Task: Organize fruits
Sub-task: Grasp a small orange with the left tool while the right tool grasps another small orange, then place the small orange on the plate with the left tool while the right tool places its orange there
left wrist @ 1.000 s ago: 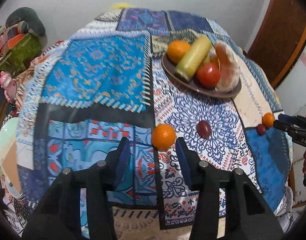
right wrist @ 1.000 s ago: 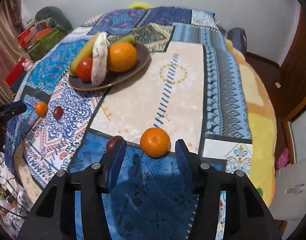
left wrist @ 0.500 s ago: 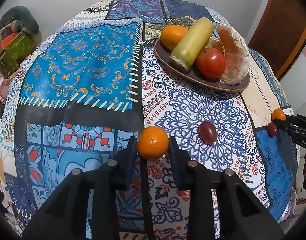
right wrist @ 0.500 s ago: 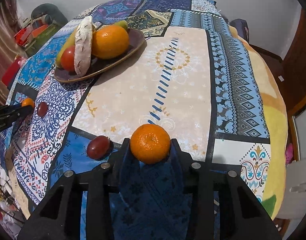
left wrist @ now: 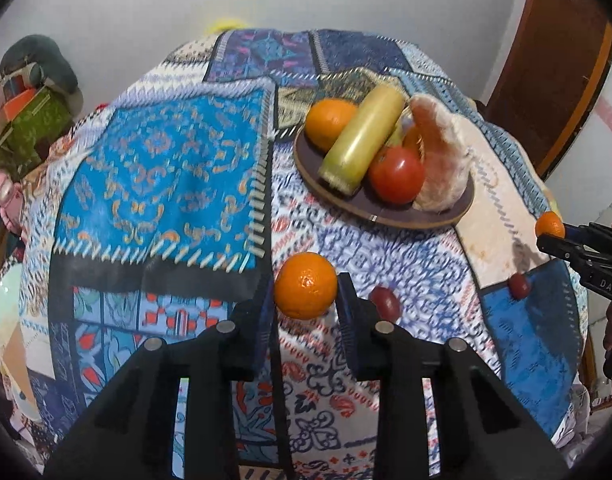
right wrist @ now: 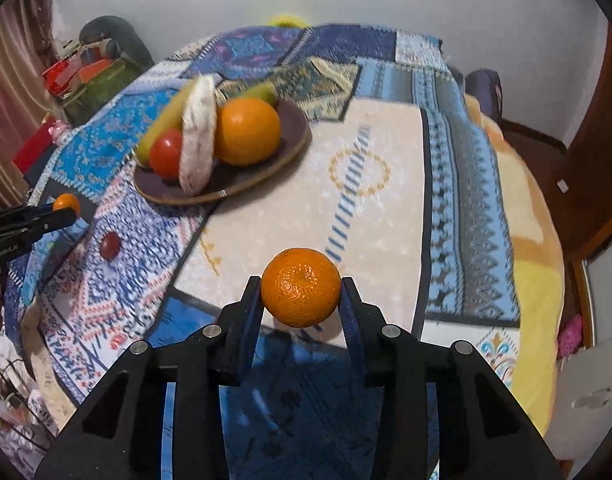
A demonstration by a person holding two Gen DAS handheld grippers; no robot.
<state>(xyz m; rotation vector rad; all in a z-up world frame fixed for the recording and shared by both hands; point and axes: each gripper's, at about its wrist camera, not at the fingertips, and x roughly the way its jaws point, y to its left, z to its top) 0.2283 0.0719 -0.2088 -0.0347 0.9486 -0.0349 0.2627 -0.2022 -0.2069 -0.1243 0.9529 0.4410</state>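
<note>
My left gripper [left wrist: 306, 292] is shut on a small mandarin [left wrist: 305, 290] and holds it above the patterned cloth. My right gripper [right wrist: 301, 294] is shut on a second mandarin [right wrist: 301, 293], also lifted. The right gripper shows at the right edge of the left wrist view with its mandarin [left wrist: 550, 225]; the left one shows at the left edge of the right wrist view [right wrist: 65, 203]. A dark plate [left wrist: 386, 212] holds an orange [left wrist: 330, 123], a yellow-green fruit [left wrist: 364, 138], a tomato [left wrist: 397, 175] and a pale shell-like piece [left wrist: 442, 164]. Two dark red grapes lie on the cloth [left wrist: 386, 306], [left wrist: 520, 285].
The round table carries a blue patchwork cloth [left wrist: 157, 168]. Cluttered bags and boxes [left wrist: 21, 120] stand on the left. A brown door [left wrist: 554, 64] is at the right. A yellow blanket edge [right wrist: 538, 280] hangs on the table's right side.
Both grippers closed on their mandarins and lifted them off the cloth. The plate now sits lower and nearer in both views.
</note>
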